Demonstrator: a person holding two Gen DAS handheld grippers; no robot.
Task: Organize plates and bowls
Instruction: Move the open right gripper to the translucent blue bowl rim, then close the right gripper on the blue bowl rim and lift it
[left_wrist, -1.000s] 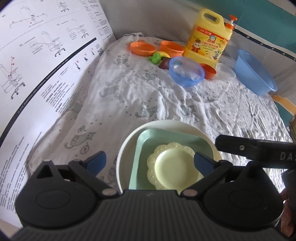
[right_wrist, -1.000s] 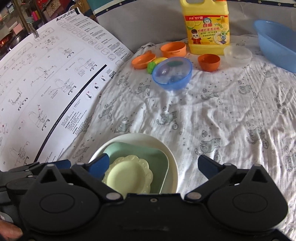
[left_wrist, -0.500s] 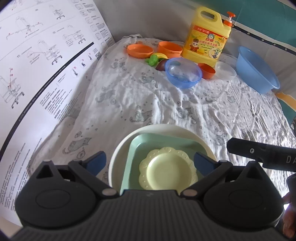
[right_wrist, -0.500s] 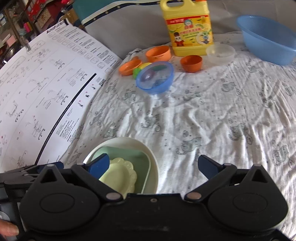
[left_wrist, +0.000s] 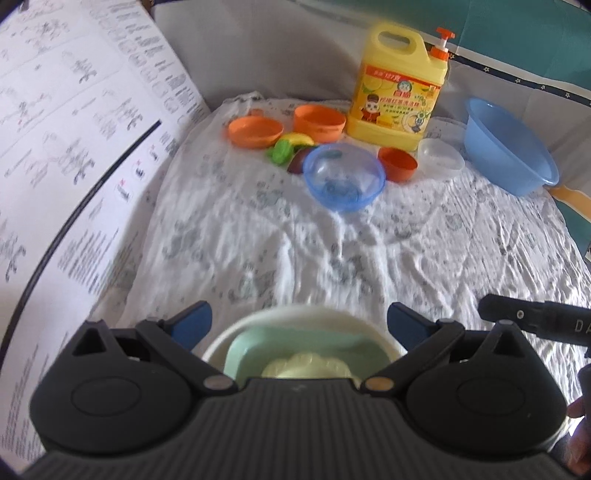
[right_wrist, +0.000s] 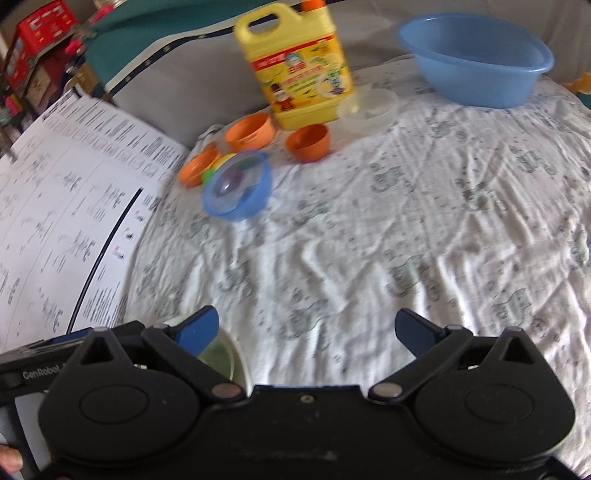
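Note:
A stack sits at the near edge of the cloth: a white round plate (left_wrist: 258, 321) under a pale green square dish (left_wrist: 303, 343) and a small yellow scalloped plate (left_wrist: 306, 363). My left gripper (left_wrist: 299, 325) is open and empty just above it, jaws wide apart. My right gripper (right_wrist: 306, 328) is open and empty to the right of the stack, whose edge (right_wrist: 221, 356) shows by its left finger. Farther back stand a clear blue bowl (left_wrist: 343, 177), an orange plate (left_wrist: 255, 131), two orange bowls (left_wrist: 319, 122) (left_wrist: 397, 162) and a clear bowl (left_wrist: 439, 158).
A yellow detergent jug (left_wrist: 399, 88) stands at the back. A big blue basin (left_wrist: 506, 151) is at the back right. Toy fruit (left_wrist: 291, 147) lies by the orange plate. A large printed sheet (left_wrist: 74, 147) rises along the left. A wrinkled patterned cloth (left_wrist: 295, 240) covers the surface.
Both grippers have pulled back and tilted up, so the plate stack has slid to the bottom of both views. The right gripper has swung to the right. Both jaws stay open.

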